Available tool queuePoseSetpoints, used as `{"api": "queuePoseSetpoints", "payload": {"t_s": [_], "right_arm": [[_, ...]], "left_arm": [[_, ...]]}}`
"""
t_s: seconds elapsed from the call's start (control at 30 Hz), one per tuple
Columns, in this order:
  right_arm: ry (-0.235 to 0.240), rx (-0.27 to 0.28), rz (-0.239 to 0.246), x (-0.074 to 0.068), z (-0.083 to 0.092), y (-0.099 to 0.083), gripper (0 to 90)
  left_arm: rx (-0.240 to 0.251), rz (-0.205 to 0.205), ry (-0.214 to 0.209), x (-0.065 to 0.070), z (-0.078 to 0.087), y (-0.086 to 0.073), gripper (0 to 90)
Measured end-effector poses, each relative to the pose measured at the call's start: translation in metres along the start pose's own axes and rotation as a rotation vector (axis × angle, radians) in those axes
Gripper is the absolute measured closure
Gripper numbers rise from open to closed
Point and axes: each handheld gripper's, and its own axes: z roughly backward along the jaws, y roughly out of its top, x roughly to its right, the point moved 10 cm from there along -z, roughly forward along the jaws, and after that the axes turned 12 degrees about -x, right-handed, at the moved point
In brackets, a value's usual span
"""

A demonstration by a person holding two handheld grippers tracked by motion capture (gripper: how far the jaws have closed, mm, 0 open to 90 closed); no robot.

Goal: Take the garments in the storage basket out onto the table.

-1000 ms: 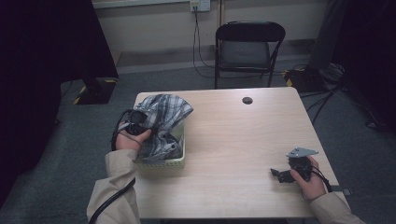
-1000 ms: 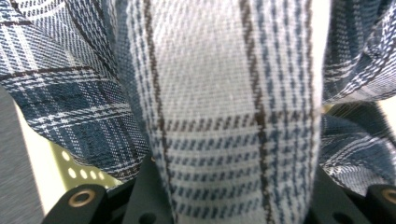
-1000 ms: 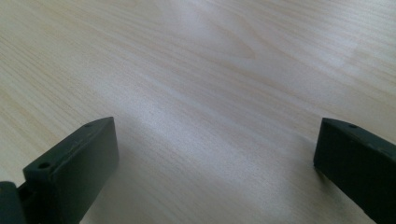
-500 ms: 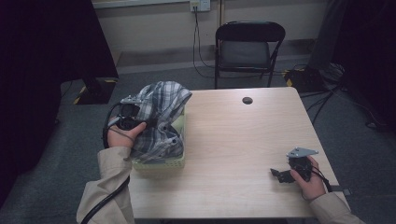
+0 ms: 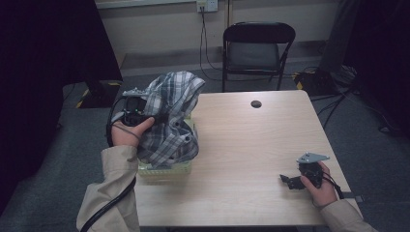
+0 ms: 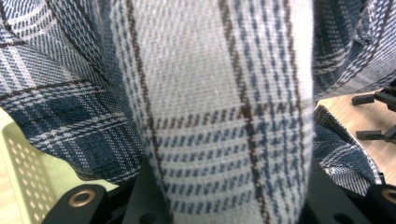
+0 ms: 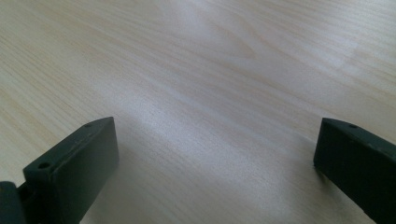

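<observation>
Left tool [image 5: 145,110] grips plaid cloth [image 5: 171,121] above basket [image 5: 162,169]

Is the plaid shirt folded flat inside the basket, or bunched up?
Bunched up: the plaid shirt hangs crumpled from the left gripper, partly above the basket.

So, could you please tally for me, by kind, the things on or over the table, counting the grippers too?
Plaid cloth: 1
Pale yellow basket: 1
Small dark round thing near the table's far edge: 1
Grippers: 2, the left gripper shut on the cloth, the right gripper open on the table
Total: 5
</observation>
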Motion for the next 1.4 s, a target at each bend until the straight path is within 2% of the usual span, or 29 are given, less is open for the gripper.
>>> {"api": "queuePoseSetpoints", "payload": {"t_s": [0.3,0.57,0.9,1.4], "right_arm": [[0.0,0.0,0.0,0.0,0.0,0.0,0.0],[0.0,0.0,0.0,0.0,0.0,0.0,0.0],[0.0,0.0,0.0,0.0,0.0,0.0,0.0],[0.0,0.0,0.0,0.0,0.0,0.0,0.0]], "left_arm": [[0.045,-0.016,-0.046,0.019,0.005,0.017,69.4],[0.073,-0.053,-0.088,0.04,0.001,0.031,69.4],[0.08,-0.09,-0.133,0.063,-0.008,0.042,69.4],[0.058,-0.138,-0.19,0.096,-0.035,0.05,69.4]]}}
